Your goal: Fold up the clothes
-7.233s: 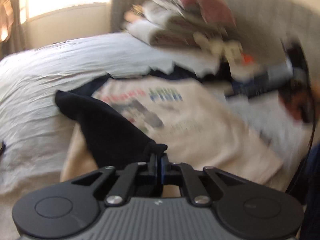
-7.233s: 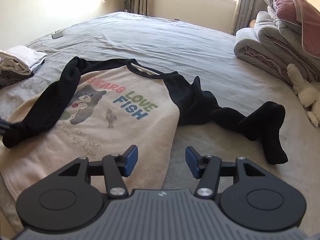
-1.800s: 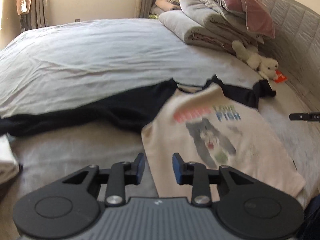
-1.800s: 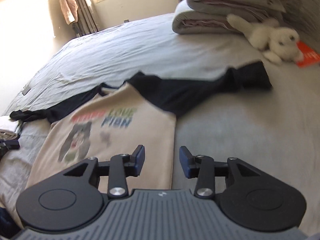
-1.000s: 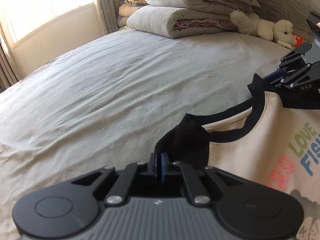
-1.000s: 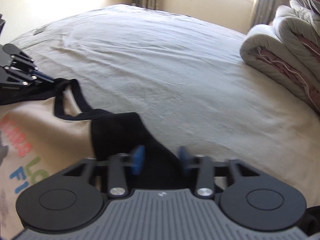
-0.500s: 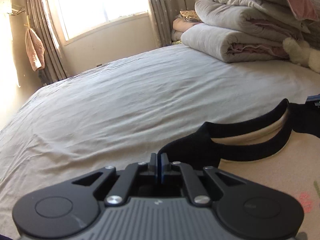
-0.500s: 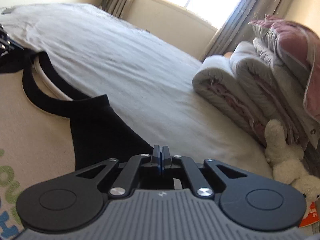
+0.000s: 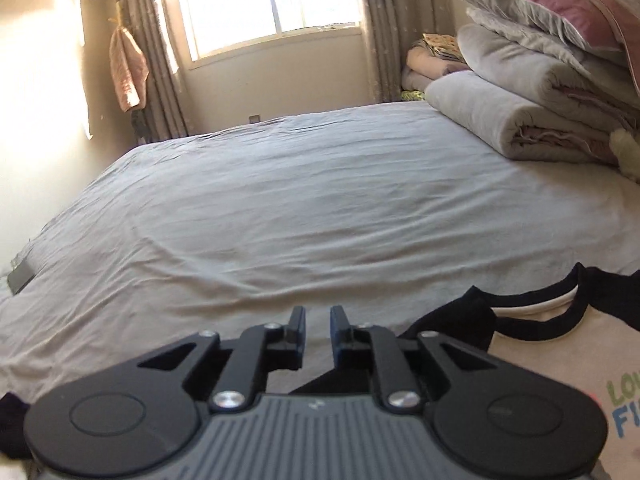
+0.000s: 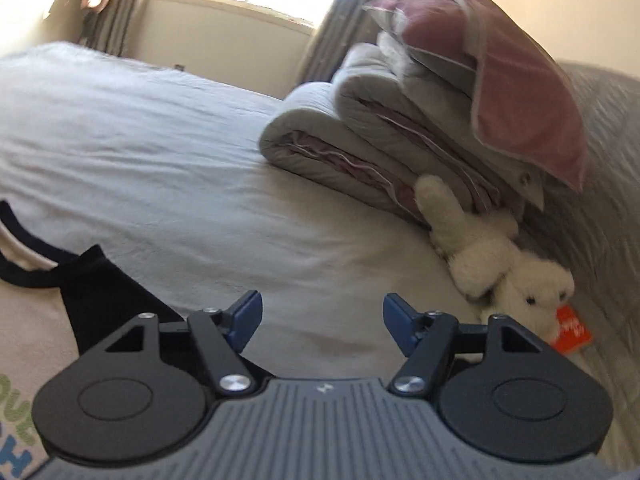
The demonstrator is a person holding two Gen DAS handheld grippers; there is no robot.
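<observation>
Though both spread & empty, left tool, right tool; shirt mostly cut off.

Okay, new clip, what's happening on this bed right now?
A person with a handheld claw in each hand is folding a cream raglan shirt with black sleeves, laid on the grey bed sheet. Neither claw holds anything: the left claw is slightly open beside the shirt's black shoulder, and the right claw is wide open over bare sheet next to the other shoulder. Folded duvets and a white plush toy sit at the headboard end.
</observation>
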